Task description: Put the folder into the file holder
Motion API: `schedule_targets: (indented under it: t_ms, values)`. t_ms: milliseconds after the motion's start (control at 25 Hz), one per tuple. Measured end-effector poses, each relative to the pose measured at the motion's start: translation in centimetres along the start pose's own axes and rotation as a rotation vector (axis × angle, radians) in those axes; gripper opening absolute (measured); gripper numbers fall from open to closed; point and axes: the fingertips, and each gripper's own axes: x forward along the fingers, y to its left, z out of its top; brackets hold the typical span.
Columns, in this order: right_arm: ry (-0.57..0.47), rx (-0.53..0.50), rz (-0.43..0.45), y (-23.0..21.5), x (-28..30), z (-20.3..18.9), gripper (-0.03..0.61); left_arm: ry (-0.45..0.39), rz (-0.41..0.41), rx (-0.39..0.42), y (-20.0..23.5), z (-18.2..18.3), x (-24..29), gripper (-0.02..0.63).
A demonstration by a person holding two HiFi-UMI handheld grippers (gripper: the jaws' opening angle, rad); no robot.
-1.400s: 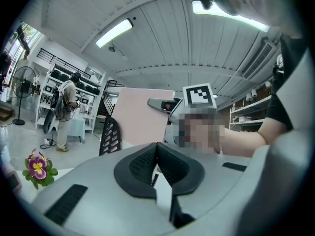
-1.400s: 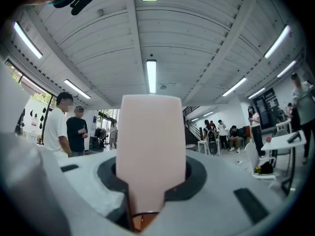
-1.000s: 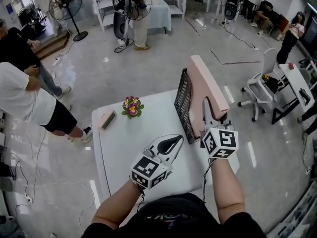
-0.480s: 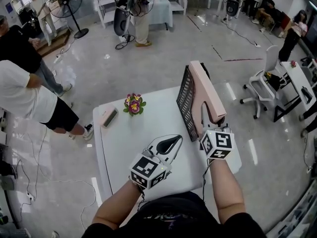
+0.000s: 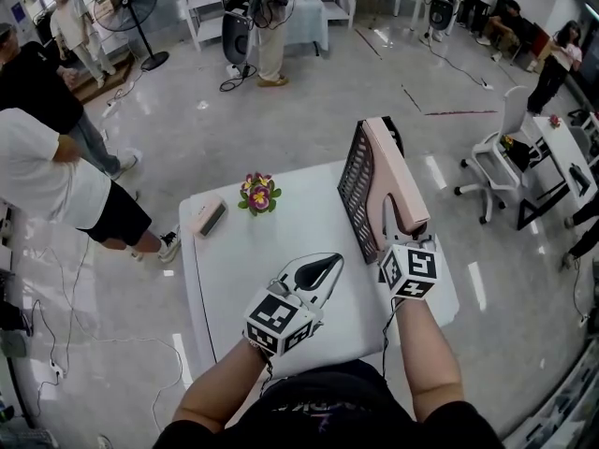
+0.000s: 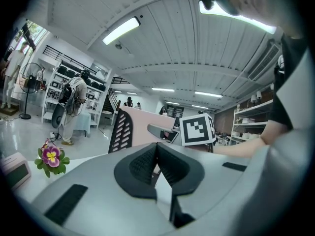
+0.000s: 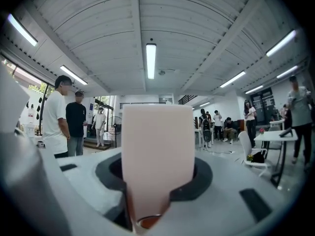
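Observation:
A thick pink folder stands on edge inside the black mesh file holder at the table's right side. My right gripper is at the folder's near end. Its jaws have just been opening, with the folder's spine still between them and the pads seeming just off it. My left gripper rests over the table's middle, shut and empty, pointing toward the holder. In the left gripper view the folder shows pink behind the holder's mesh.
The white table also carries a small potted flower and a small pink box at its far left. People stand on the floor to the left. An office chair is off to the right.
The right gripper and the folder have sunk a little, so the folder sits lower in the holder. The left gripper has stayed where it was.

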Motion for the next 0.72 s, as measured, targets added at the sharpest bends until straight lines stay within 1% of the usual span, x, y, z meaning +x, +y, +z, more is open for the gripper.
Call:
schedule_targets:
  t_ms: [240,400,520,720]
  values:
    - [-0.021,0.040,-0.015,-0.1,-0.6,0.2,0.221,0.002,0.013,0.013,0.2,-0.2,-1.4,0.003]
    - [-0.017,0.034,-0.032,0.2,-2.3,-0.1,0.222,-0.008,0.027,0.016,0.4,-0.5,-3.1,0.003]
    - [-0.011,0.030,-0.045,0.4,-3.6,-0.2,0.222,-0.022,0.047,0.013,0.8,-0.5,-4.3,0.029]
    - [-0.007,0.021,-0.074,0.8,-6.2,-0.5,0.222,-0.037,0.065,0.015,1.0,-1.0,-6.4,0.044]
